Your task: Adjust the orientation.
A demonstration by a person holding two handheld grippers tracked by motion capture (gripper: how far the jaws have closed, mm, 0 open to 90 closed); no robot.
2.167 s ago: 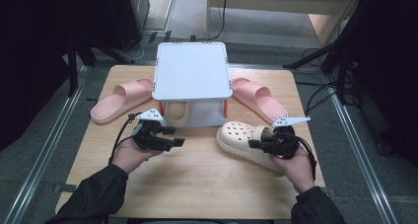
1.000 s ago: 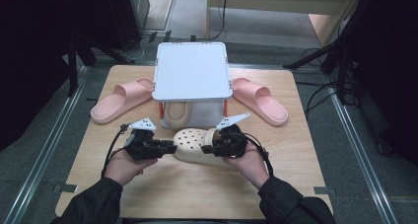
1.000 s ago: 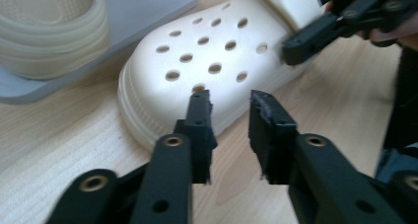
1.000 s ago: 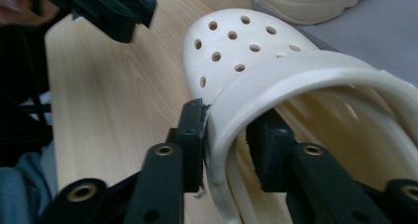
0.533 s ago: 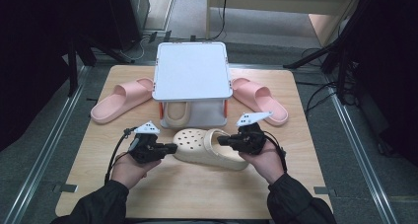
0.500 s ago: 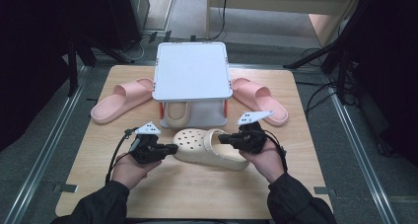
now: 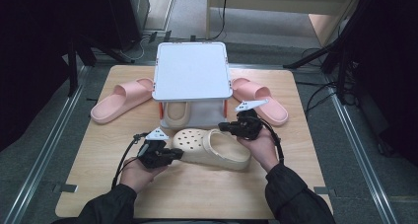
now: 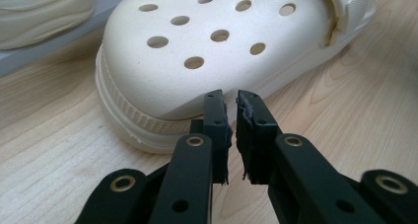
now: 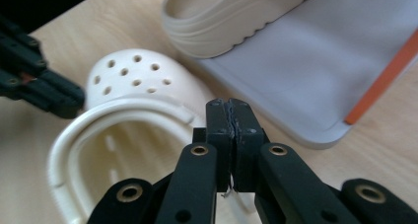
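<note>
High view: a cream perforated clog (image 7: 212, 147) lying on its sole near the middle of the wooden table (image 7: 296, 184), toe toward the left gripper (image 7: 173, 155), heel toward the right gripper (image 7: 227, 128). Just behind it, a small grey two-tier shoe rack (image 7: 192, 71) with orange corner posts, holding a second cream clog (image 7: 175, 115) on its lower shelf. Flanking the rack, a pink slide (image 7: 121, 99) on the left and another pink slide (image 7: 261, 99) on the right, both flat on the table.

Left gripper view: black jaws nearly together, only a thin slit between the pads, tips right at the clog's (image 8: 217, 51) ribbed toe edge, nothing pinched between them (jaws just now easing apart a touch after clamping down). Lower shelf of the rack and the other clog in the upper left corner of that view.

Right gripper view: jaws clenched pad against pad, empty, hanging at the clog's (image 9: 133, 110) heel rim; contact with the rim not clear. Left gripper (image 9: 81, 103) dark at the far left edge, beside the perforated toe. Grey shelf (image 9: 305, 71) and second clog (image 9: 222, 12) beyond.
</note>
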